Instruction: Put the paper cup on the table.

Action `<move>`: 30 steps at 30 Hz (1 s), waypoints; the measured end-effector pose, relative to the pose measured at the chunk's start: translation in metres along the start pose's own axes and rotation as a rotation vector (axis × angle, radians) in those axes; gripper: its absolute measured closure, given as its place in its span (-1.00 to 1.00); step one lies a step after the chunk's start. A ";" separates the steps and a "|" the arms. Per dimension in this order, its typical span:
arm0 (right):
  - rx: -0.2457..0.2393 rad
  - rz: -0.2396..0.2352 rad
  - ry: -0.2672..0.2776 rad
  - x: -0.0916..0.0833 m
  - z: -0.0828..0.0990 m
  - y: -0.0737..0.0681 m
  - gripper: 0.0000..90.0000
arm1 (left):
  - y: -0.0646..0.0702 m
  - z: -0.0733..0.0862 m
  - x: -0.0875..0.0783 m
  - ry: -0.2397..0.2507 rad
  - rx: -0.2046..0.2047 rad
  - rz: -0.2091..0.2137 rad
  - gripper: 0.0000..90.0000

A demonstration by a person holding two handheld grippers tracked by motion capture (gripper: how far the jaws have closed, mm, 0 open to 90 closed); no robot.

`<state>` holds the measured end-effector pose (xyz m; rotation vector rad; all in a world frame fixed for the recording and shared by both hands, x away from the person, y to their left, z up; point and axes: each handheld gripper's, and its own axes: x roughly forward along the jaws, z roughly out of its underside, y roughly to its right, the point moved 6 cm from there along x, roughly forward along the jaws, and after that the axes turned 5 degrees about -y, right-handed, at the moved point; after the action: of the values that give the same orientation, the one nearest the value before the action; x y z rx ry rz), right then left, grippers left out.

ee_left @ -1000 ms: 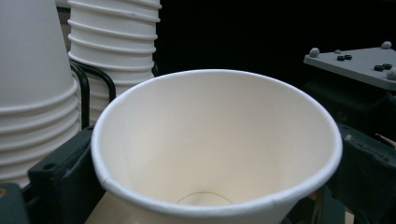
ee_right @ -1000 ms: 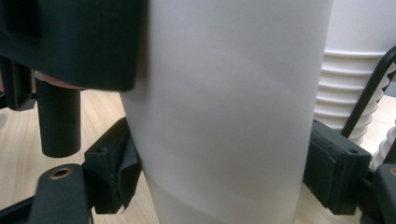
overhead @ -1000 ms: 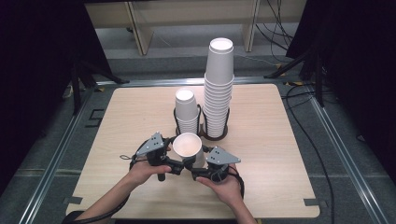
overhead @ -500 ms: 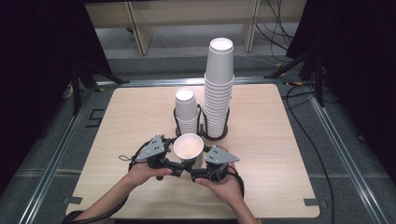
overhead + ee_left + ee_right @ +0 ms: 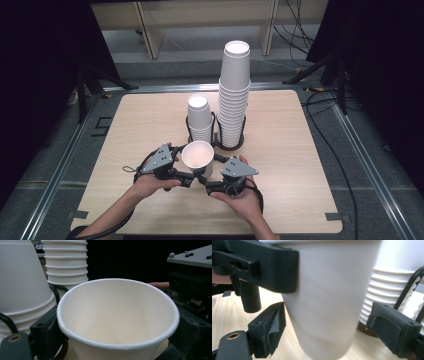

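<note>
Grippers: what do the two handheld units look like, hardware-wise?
Both are black. The left tool and right tool each carry a grey three-cornered plate with small dark screws on top. Jaws are blocky black, with dark pads and a brass-ringed hole. A black cable trails along the left forearm.

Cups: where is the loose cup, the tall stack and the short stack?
loose cup (image 5: 198,154), high view, inside of its mouth.
tall stack (image 5: 235,90), high view, its side.
short stack (image 5: 199,116), high view, top cup's side.

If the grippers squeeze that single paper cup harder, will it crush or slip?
The paper cup looks thin-walled and empty, so it would probably dent rather than resist. Its smooth tapered side may slide upward out of a tightening grip. Being light and tall, it likely tips easily if nudged.
</note>
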<state>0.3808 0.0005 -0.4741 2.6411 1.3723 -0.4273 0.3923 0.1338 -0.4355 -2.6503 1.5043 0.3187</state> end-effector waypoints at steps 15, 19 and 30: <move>0.063 0.031 0.018 -0.015 0.008 0.005 -0.67 | -0.021 0.011 -0.031 0.007 0.008 -0.087 -0.76; 0.088 0.033 0.012 -0.017 0.012 0.007 -0.67 | -0.027 0.014 -0.040 0.009 0.019 -0.115 -0.76; 0.085 0.068 0.028 -0.023 0.015 0.013 -0.67 | -0.032 0.022 -0.052 0.028 0.013 -0.148 -0.76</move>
<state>0.3764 -0.0287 -0.4813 2.7627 1.2957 -0.4511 0.3908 0.1973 -0.4468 -2.7470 1.3028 0.2616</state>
